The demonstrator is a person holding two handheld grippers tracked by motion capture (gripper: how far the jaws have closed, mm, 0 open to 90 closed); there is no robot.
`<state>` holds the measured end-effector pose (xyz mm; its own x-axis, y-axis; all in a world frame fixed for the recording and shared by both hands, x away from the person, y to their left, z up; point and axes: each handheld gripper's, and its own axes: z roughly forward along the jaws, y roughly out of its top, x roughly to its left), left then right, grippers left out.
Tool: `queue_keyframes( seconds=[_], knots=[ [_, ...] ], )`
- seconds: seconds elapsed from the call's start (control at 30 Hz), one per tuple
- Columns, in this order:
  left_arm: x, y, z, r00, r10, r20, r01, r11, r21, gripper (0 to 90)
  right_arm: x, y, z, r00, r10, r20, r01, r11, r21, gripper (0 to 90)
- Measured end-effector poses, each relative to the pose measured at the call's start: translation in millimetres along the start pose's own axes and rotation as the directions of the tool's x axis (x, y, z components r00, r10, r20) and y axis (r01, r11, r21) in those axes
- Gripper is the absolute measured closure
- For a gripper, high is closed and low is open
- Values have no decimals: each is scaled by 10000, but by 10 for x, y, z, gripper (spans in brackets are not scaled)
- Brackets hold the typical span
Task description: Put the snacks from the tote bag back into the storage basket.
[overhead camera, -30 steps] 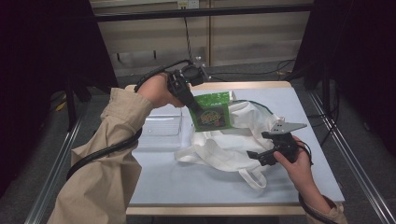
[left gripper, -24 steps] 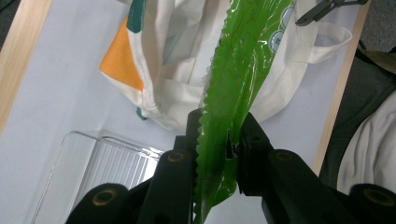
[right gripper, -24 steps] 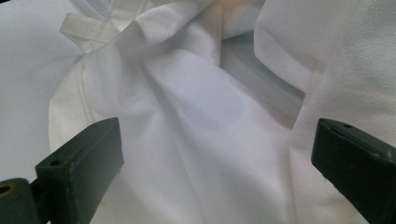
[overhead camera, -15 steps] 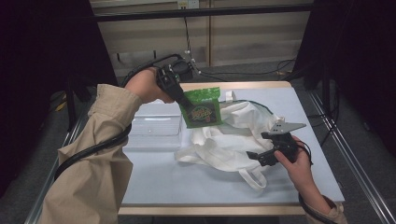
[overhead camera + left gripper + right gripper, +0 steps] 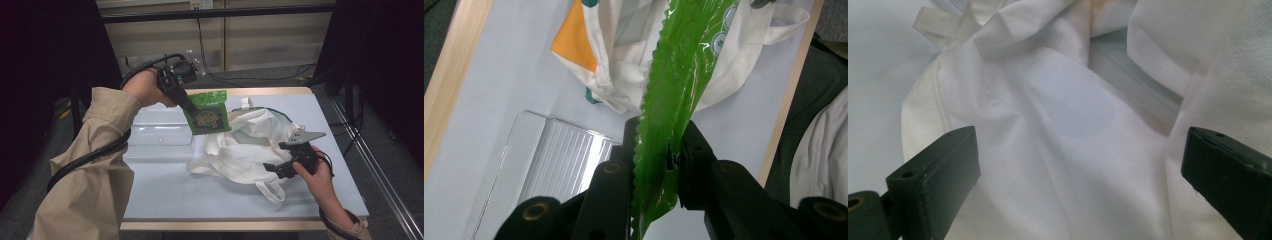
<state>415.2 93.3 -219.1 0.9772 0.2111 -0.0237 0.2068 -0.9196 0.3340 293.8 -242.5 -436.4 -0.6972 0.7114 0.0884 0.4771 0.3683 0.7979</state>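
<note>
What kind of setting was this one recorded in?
Probably a lab recording station, not a home: a bare pale table ringed by black curtains, loose cables on the floor behind it, and the person working a cabled left gripper.

A pale blue worktop (image 5: 165, 195) with wooden edging is seen; at 12 o'clock beige wall panels (image 5: 260, 35) are crossed by black cables (image 5: 235, 75), flanked by dark curtains (image 5: 45, 50).

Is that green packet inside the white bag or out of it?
Out. The left gripper holds the green packet by its edge in the air, above the rumpled white bag lying on the table.
</note>
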Motion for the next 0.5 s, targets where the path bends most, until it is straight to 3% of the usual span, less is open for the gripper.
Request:
queue_keyframes(
  seconds=[0.5],
  knots=[
    [32, -113, -69, 9999, -74, -89, 77, 9995, 292, 780, 8, 8, -3, 10000, -29, -10, 29, 10000, -28, 18]
  ],
)
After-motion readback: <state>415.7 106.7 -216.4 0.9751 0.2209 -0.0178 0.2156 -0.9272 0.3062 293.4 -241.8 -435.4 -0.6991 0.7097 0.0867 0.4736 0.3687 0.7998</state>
